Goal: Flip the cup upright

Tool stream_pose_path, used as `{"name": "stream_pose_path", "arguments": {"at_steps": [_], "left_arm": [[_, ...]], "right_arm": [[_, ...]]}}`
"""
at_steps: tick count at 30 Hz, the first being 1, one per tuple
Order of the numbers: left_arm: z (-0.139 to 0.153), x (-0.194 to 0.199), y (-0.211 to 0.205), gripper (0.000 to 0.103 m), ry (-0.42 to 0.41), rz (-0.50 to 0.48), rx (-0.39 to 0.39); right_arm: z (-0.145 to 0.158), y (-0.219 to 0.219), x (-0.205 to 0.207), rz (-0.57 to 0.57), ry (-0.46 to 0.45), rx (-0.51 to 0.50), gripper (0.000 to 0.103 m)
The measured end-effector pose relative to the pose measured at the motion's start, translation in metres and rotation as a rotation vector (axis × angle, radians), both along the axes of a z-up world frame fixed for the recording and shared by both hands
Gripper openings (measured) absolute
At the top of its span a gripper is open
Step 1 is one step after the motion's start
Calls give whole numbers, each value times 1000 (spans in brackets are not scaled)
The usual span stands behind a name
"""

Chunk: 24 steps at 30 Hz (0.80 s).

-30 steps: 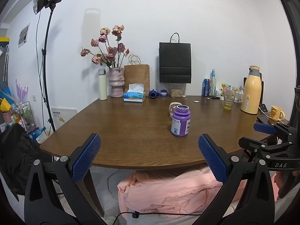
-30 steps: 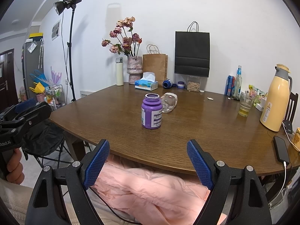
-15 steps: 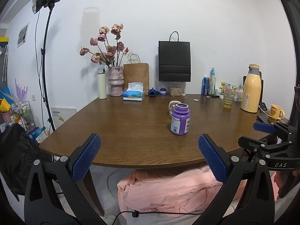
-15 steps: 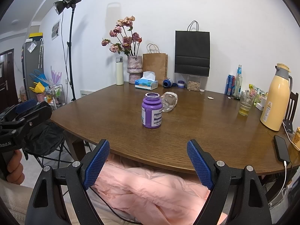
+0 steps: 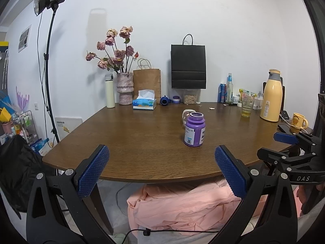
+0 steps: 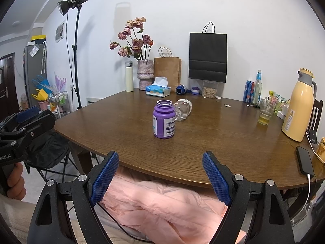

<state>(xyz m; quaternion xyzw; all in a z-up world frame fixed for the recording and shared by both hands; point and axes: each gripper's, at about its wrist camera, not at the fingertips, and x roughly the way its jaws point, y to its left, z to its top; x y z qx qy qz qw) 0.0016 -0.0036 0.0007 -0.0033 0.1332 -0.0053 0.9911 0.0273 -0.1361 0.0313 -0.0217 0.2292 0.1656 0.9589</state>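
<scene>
A clear glass cup (image 6: 182, 109) with a white band lies on its side on the brown table (image 6: 213, 138), just behind an upright purple bottle (image 6: 164, 122). In the left wrist view the cup (image 5: 186, 115) is mostly hidden behind the purple bottle (image 5: 194, 129). My left gripper (image 5: 160, 170) is open and empty, held off the table's near edge. My right gripper (image 6: 160, 177) is open and empty, also short of the near edge. Each gripper shows at the side of the other's view.
Along the back stand a vase of flowers (image 6: 145, 77), a white flask (image 6: 129, 76), a tissue box (image 6: 158, 90), paper bags (image 6: 207, 57) and cans. A yellow thermos (image 6: 299, 105), a drinking glass (image 6: 266, 111) and a phone (image 6: 304, 160) sit at the right. Pink cloth (image 6: 162, 203) lies below the table.
Both views have shifted only slightly; the table sits a touch higher in the left wrist view. The cup and bottle have not moved. Both grippers stay open.
</scene>
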Motion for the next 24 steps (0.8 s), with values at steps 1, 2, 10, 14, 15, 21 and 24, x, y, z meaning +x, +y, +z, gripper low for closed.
{"name": "stream_pose_path", "arguments": {"at_steps": [1, 2, 10, 14, 15, 21, 24], "left_arm": [[0, 0, 0, 103, 0, -1, 0], [0, 0, 0, 103, 0, -1, 0], [0, -1, 1, 103, 2, 2, 3], [0, -1, 1, 103, 2, 2, 3], [0, -1, 1, 103, 3, 1, 3], [1, 20, 1, 103, 14, -33, 3], [10, 61, 7, 103, 68, -44, -59]], "right_arm": [[0, 0, 0, 0, 0, 0, 89], [0, 0, 0, 0, 0, 0, 89], [0, 0, 0, -2, 2, 0, 89], [-3, 0, -1, -2, 2, 1, 89], [-2, 0, -1, -2, 2, 1, 89], [-8, -1, 14, 4, 7, 11, 89], [-6, -8, 38, -6, 25, 48, 89]]}}
